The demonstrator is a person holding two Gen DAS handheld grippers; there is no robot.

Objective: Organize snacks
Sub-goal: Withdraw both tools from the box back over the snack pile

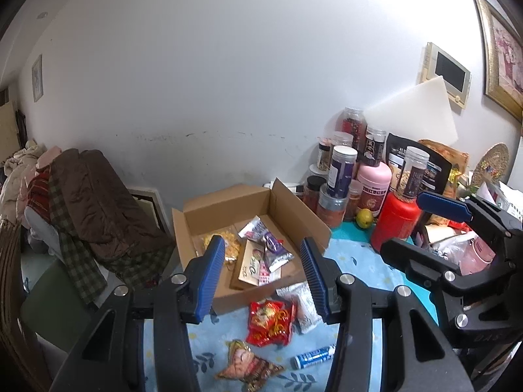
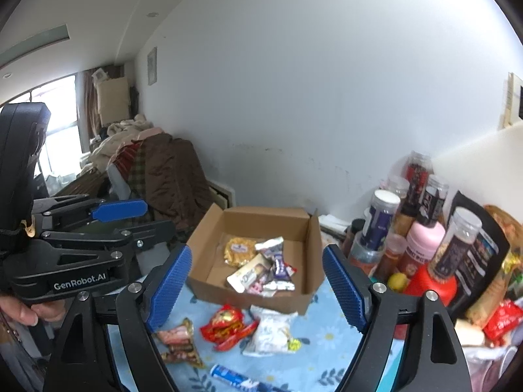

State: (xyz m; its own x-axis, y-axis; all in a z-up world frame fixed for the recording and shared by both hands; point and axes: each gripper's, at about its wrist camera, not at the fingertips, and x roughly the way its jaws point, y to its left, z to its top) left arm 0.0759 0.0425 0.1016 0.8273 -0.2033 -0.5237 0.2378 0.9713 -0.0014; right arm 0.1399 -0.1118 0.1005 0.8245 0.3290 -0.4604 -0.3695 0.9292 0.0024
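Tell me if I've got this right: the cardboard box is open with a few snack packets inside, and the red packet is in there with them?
Not quite. The cardboard box is open with packets inside, but the red packet lies outside it, on the blue cloth in front of the box. The right wrist view shows this clearly.

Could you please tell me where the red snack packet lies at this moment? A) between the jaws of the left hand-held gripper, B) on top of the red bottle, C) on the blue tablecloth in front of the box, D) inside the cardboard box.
C: the red snack packet lies flat on the blue tablecloth, in front of the cardboard box, untouched by either gripper.
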